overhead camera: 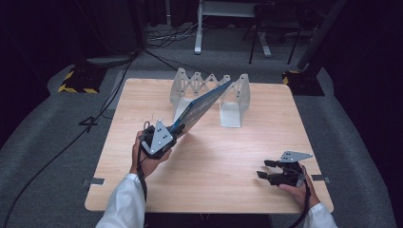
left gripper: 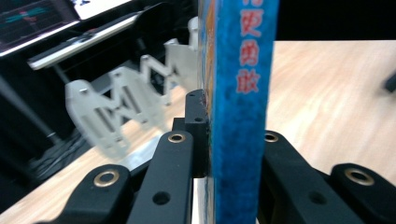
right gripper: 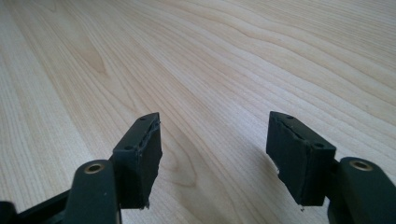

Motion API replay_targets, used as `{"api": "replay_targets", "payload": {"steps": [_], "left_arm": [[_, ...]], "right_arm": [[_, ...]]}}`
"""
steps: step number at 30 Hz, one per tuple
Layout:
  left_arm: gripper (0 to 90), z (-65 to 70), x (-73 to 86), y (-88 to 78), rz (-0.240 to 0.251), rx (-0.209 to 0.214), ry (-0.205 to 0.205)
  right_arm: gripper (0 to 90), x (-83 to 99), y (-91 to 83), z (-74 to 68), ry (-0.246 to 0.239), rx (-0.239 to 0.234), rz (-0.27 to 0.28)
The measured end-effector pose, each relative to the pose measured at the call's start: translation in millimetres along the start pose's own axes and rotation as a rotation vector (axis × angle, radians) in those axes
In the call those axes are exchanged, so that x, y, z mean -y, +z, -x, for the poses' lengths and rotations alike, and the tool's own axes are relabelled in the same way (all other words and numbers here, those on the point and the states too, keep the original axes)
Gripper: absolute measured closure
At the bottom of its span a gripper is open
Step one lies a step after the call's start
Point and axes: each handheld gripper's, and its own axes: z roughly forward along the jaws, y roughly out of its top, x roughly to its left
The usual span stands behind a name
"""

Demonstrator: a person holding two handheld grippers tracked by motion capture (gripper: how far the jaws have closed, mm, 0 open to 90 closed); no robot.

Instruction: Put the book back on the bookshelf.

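Observation:
A thin blue book (overhead camera: 202,107) with red lettering on its spine (left gripper: 243,93) is held edge-up over the table, slanting from near the left hand up toward a white expanding rack (overhead camera: 209,92). My left gripper (overhead camera: 177,128) is shut on the book's near end, with a black jaw pressed on each cover. The book's far end reaches between the rack's two end plates. My right gripper (overhead camera: 267,169) rests low over the table's front right, open, with bare wood between its fingers (right gripper: 140,154).
The rack (left gripper: 126,107) stands at the back middle of the wooden table (overhead camera: 142,109). Behind the table are black stands, cables on the grey floor and a white desk frame (overhead camera: 228,19).

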Motion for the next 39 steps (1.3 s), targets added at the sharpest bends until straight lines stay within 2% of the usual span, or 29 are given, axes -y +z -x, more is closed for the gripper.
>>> {"api": "replay_targets", "payload": {"steps": [3, 6, 9, 15, 20, 23, 24, 33, 35, 38, 39], "left_arm": [[83.0, -8.3, 0.8, -0.3, -0.025, -0.045, 0.008], [83.0, -16.5, 2.7, 0.2, -0.036, -0.059, -0.01], [83.0, -25.5, 4.2, 4.3, -0.044, -0.094, -0.027], [82.9, -34.3, 1.3, 15.9, -0.006, -0.104, -0.078], [82.8, -38.1, 2.1, 33.9, 0.017, -0.12, -0.128], [82.8, -38.9, 7.0, 43.4, 0.014, -0.115, -0.159], [82.8, -37.5, 9.6, 45.8, 0.031, -0.121, -0.172], [82.4, -33.4, 20.2, 47.8, 0.051, -0.132, -0.218], [82.4, -32.7, 25.9, 48.3, 0.048, -0.145, -0.25], [82.4, -33.9, 30.2, 48.9, 0.048, -0.148, -0.271], [82.4, -35.0, 33.8, 49.7, 0.045, -0.15, -0.299]], "right_arm": [[36.4, -0.3, 0.7, 0.9, 0.009, 0.0, -0.014], [36.4, -0.2, 1.1, 0.9, 0.005, -0.003, -0.02], [36.4, -0.4, 3.0, -0.6, -0.01, -0.001, -0.038], [36.4, -0.5, 3.3, -1.3, -0.02, -0.004, -0.042], [36.4, -0.1, 3.3, -1.7, -0.028, -0.009, -0.041], [36.3, 0.1, 3.4, -2.1, -0.035, -0.012, -0.041], [36.4, 0.0, 3.4, -2.0, -0.035, -0.013, -0.041], [35.9, 0.1, 3.8, -2.7, -0.041, -0.013, -0.043], [35.9, -0.1, 4.2, -2.7, -0.046, -0.015, -0.042], [35.8, 0.0, 4.2, -2.8, -0.047, -0.015, -0.042], [35.8, 0.0, 4.1, -2.6, -0.047, -0.015, -0.042]]}}
